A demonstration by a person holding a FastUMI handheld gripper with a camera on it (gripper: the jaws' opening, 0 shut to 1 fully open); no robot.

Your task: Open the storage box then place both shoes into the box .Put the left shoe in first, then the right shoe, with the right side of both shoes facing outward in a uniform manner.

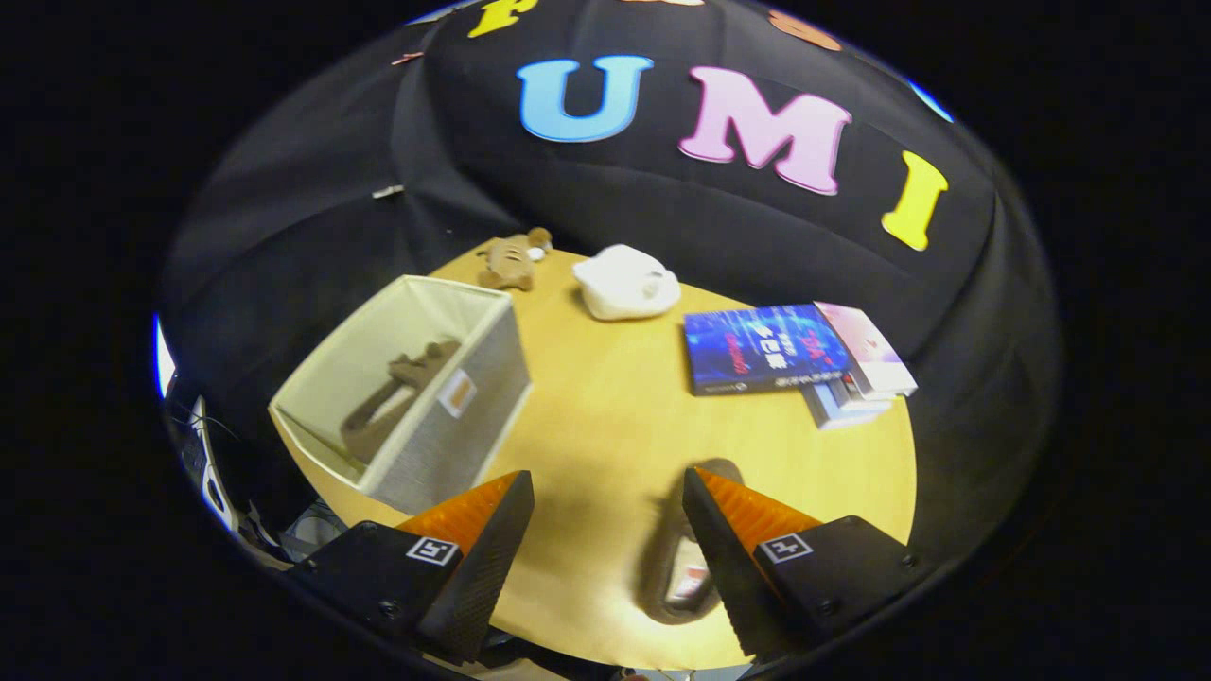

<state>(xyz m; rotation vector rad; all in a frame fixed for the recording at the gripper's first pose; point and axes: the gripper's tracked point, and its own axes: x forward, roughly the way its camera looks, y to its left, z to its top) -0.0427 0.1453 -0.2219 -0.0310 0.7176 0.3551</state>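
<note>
The storage box stands open on the round table, and it serves here as the landmark. Its open top faces up and slightly toward the camera, which lets a shoe drop straight in. One shoe already lies inside it, leaning along the box's inner wall with its length running from the near corner toward the far one; by the task's order this is probably the left shoe, though I cannot tell its side for sure.

The second shoe lies flat on the table, well to the right of the box and nearer the camera, its opening facing up. It sits just beside the inner face of the claw's right finger, partly hidden by it.

The claw is open, its fingers spread wide and pressing on nothing. That spread suits the next step as I judge it: closing on the remaining shoe's collar.

Beyond the box, at the table's far edge, lie a small brown plush toy and a white soft object. Further right of the box sits a stack of books, well clear of the path between shoe and box.
</note>
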